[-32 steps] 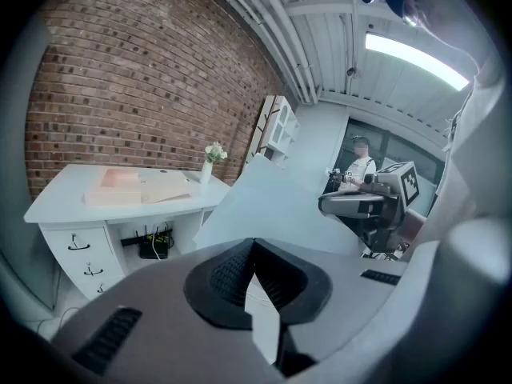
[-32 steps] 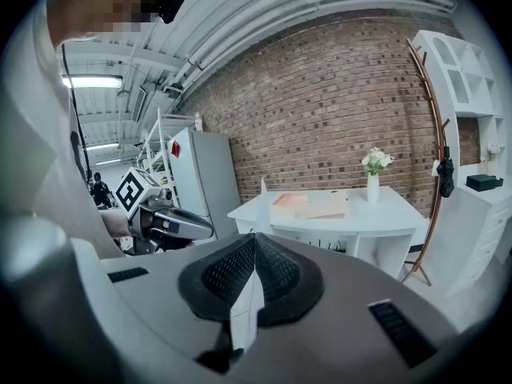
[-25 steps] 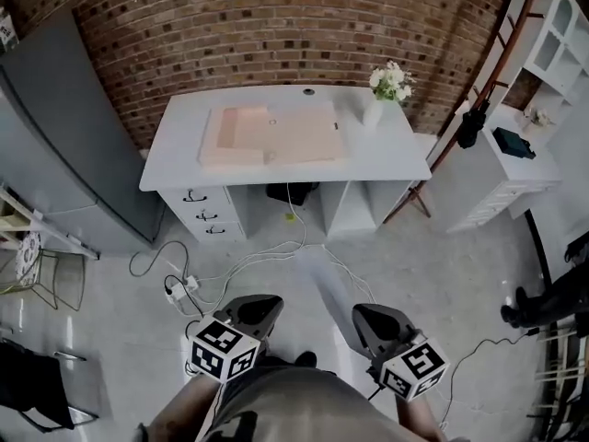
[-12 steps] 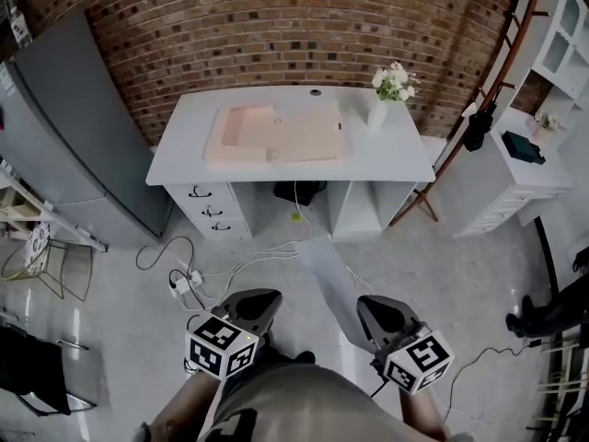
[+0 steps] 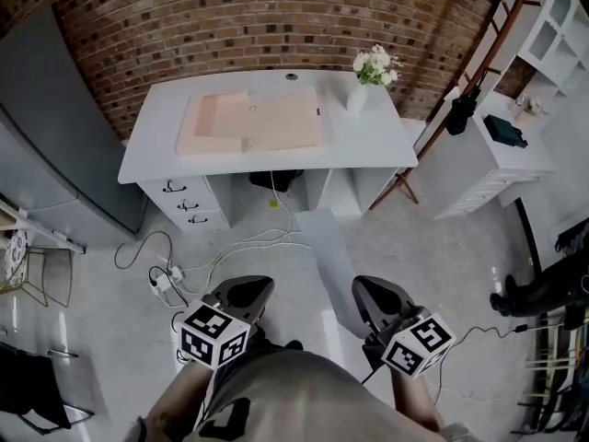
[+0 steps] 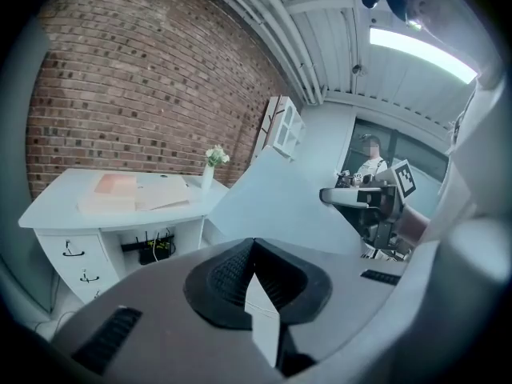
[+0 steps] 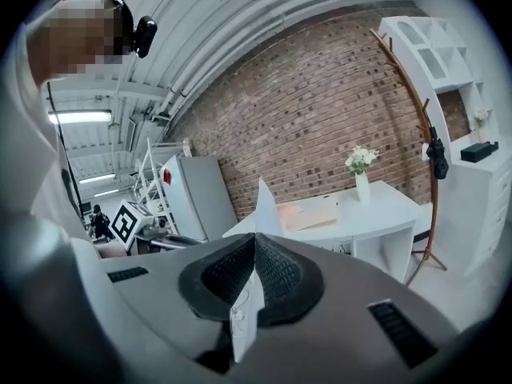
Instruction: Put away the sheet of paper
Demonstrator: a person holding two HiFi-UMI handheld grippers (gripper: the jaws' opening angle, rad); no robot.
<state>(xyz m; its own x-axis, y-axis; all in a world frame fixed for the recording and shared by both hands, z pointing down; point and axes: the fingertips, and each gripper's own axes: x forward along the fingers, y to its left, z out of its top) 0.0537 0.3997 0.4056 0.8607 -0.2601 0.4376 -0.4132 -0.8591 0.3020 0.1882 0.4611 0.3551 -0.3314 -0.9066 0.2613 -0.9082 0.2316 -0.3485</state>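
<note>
Sheet point(image 5: 331, 256) of pale paper hangs in the air over the floor point(image 5: 442, 247), held at its near end by the right claw point(image 5: 373, 297) and stretching forward from it toward the bench point(image 5: 368, 145). In the right gripper view the claw point(image 7: 254, 238) is clenched on the sheet point(image 7: 266, 210), which rises nearly edge-on from where the jaws meet. The left claw point(image 5: 247, 295) sits low on the other side of the person's body, apart from the sheet. In its own view that claw point(image 6: 254, 242) has its jaws pressed together at the tips, and I see nothing gripped there; the sheet point(image 6: 280, 206) shows broad and tilted beyond it.

The bench is white and stands against a brick wall point(image 5: 230, 17). Flat pink boards point(image 5: 253, 122) lie on its top, and a vase of white flowers point(image 5: 368, 72) stands near its right end. Drawers point(image 5: 184, 205) fill its left side. Cables point(image 5: 230, 247) trail over the floor in front. A grey cabinet point(image 5: 55, 127) stands at the left and a white shelf unit point(image 5: 488, 164) at the right.
</note>
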